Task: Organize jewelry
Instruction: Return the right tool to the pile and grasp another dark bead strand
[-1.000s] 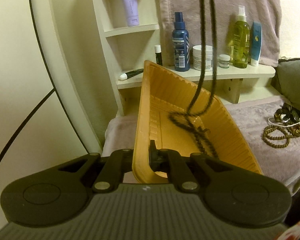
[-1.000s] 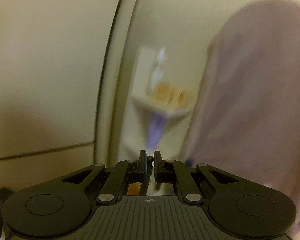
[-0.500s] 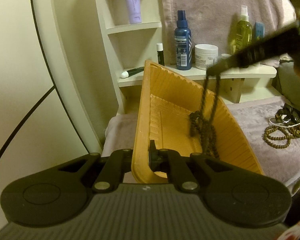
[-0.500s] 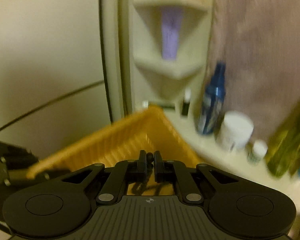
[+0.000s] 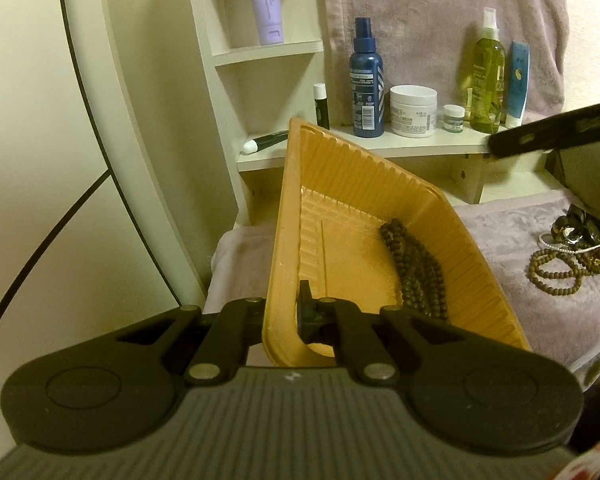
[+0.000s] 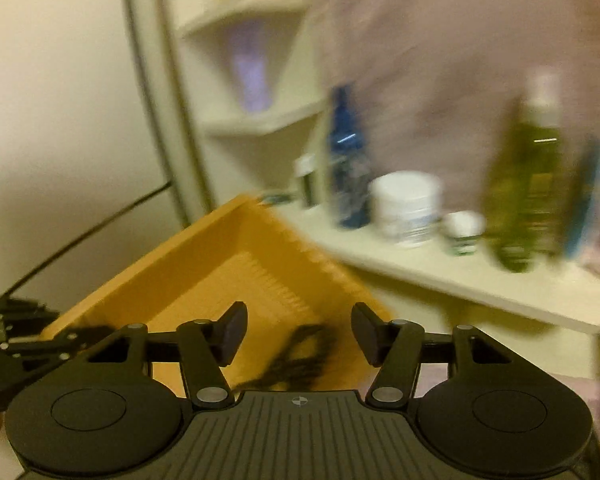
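The left gripper [image 5: 300, 312] is clamped on the near rim of the tilted orange tray [image 5: 340, 168], keeping it angled to catch jewelry. The dark bead necklace [image 5: 414, 268] lies inside along the right wall. The right gripper [image 6: 298, 334], its jaws just opened and empty, hangs above it, while more beads [image 5: 556, 270] wait on the towel [image 5: 512, 220] to the right.

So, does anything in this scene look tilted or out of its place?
Yes. The orange tray is tipped up steeply, held by its rim in the left gripper, so the dark bead necklace has slid against its right wall. More jewelry lies loose on the towel.
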Available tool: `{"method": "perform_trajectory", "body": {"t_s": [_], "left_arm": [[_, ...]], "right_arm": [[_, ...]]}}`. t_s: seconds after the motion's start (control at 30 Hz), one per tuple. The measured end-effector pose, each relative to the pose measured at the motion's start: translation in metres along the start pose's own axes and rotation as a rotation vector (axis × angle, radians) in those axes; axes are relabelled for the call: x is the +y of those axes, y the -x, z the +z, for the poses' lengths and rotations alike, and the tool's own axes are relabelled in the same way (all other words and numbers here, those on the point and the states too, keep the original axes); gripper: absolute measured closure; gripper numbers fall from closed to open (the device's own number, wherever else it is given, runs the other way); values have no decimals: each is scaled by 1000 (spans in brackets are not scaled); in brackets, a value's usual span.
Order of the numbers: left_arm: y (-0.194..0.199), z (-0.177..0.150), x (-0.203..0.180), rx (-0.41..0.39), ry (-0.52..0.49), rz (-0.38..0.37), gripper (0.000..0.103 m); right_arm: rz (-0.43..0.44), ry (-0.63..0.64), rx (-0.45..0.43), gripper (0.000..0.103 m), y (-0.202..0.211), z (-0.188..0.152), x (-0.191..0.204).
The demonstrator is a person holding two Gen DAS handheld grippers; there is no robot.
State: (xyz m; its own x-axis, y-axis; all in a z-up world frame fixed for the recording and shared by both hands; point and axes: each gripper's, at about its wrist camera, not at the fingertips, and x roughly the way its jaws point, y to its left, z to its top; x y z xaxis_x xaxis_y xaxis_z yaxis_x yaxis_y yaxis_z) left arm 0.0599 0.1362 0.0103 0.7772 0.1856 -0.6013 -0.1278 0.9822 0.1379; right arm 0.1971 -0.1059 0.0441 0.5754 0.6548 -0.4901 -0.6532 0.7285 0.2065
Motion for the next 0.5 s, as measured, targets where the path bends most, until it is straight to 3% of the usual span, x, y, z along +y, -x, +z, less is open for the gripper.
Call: {"method": "perform_trajectory", "body": {"t_s": [0.13,0.27,0.5], "left_arm": [[0,0,-1,-1,-4,2,98],[1,0,-2,1,-10,4,98],[2,1,-5,9,-18,8,98]], "right_arm": [[-163,-85,-82,45,43,-25,-34],[-280,-174,-89,45,73,-57,-64],[-343,-210,-14,45,89,-112,-77]]}}
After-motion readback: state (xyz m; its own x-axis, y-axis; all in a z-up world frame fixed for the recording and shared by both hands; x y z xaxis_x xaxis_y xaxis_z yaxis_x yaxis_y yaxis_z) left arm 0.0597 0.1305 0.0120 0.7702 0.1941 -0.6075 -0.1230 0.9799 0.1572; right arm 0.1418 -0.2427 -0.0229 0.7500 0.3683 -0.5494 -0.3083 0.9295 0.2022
